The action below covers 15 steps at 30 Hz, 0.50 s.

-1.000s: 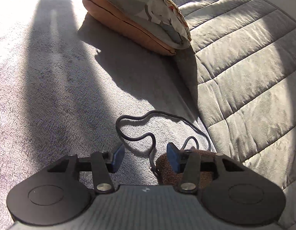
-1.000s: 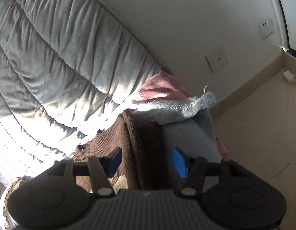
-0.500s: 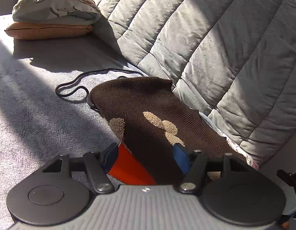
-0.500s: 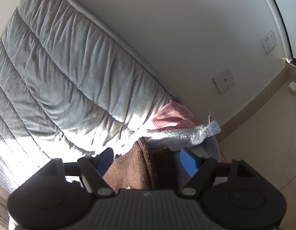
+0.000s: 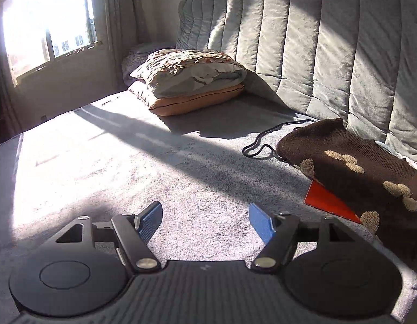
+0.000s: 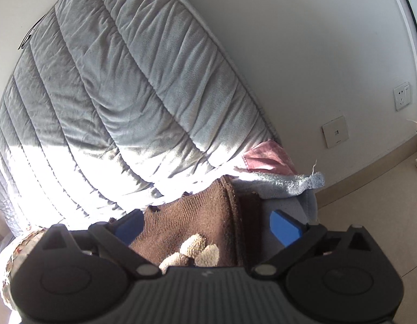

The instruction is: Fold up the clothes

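Swung leftward, left claw (image 5: 205, 222) gapes, brown sweater (image 5: 357, 172) well right.

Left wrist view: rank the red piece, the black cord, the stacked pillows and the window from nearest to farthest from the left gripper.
From the open left gripper:
1. Red piece, just to the right, poking out from under the brown sweater.
2. Black cord, right and farther up the bed.
3. Stacked pillows, ahead against the headboard.
4. Window, far left, beyond the bed.
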Tool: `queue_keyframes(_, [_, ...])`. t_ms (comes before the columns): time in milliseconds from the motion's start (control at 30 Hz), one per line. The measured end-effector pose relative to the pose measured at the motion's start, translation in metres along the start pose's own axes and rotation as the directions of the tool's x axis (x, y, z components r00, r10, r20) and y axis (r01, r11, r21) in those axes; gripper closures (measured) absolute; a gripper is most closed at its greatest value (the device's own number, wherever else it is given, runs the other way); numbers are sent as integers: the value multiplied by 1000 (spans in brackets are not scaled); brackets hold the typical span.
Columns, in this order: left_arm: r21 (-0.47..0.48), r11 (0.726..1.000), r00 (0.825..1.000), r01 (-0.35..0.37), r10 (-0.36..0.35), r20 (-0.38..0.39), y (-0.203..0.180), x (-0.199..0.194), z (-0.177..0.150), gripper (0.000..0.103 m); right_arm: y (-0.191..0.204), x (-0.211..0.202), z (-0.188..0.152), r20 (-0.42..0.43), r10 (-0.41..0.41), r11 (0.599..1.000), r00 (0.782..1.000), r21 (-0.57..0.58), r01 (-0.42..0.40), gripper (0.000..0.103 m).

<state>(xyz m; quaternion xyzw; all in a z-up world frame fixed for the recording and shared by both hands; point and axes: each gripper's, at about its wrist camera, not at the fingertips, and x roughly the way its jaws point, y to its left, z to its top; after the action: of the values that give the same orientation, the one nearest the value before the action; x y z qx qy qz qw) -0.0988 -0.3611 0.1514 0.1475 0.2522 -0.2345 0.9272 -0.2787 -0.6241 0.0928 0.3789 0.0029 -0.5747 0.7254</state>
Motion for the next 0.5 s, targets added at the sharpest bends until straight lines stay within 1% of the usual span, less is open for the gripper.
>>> queue_keyframes(133, [18, 995, 995, -96, 95, 37, 54, -51, -19, 25, 29, -19, -22, -25, 49, 995, 998, -86, -51, 1])
queue_keyframes(200, [-10, 990, 988, -141, 142, 60, 87, -82, -31, 22, 48, -34, -34, -24, 88, 986, 996, -138, -90, 1])
queue_keyframes(267, [-46, 983, 981, -180, 183, 70, 119, -107, -45, 14, 69, -51, -50, -31, 157, 968, 987, -193, -160, 0])
queue_keyframes(300, [-66, 978, 978, -196, 200, 63, 133, -112, -53, 13, 80, -63, -65, -73, 217, 945, 974, -234, -228, 0])
queue_keyframes(333, [-87, 973, 975, -212, 217, 55, 148, -117, -62, 10, 91, -75, -80, -118, 273, 916, 955, -270, -295, 0])
queue_keyframes(367, [-107, 968, 971, -228, 234, 47, 162, -123, -70, 6, 101, -87, -95, -164, 325, 882, 931, -303, -361, 0])
queue_keyframes(400, [-127, 962, 967, -243, 250, 39, 176, -128, -78, 4, 112, -99, -110, -213, 374, 841, 903, -332, -426, 0])
queue_keyframes(433, [-147, 954, 963, -259, 266, 31, 191, -133, -86, 3, 123, -111, -125, -262, 418, 796, 870, -357, -489, 0])
queue_keyframes(467, [-161, 948, 960, -274, 279, 11, 202, -131, -95, 3, 134, -123, -142, -318, 455, 742, 831, -380, -552, 0])
queue_keyframes(500, [-172, 942, 957, -289, 291, -14, 212, -126, -105, 3, 142, -138, -168, -403, 475, 674, 782, -406, -618, 0])
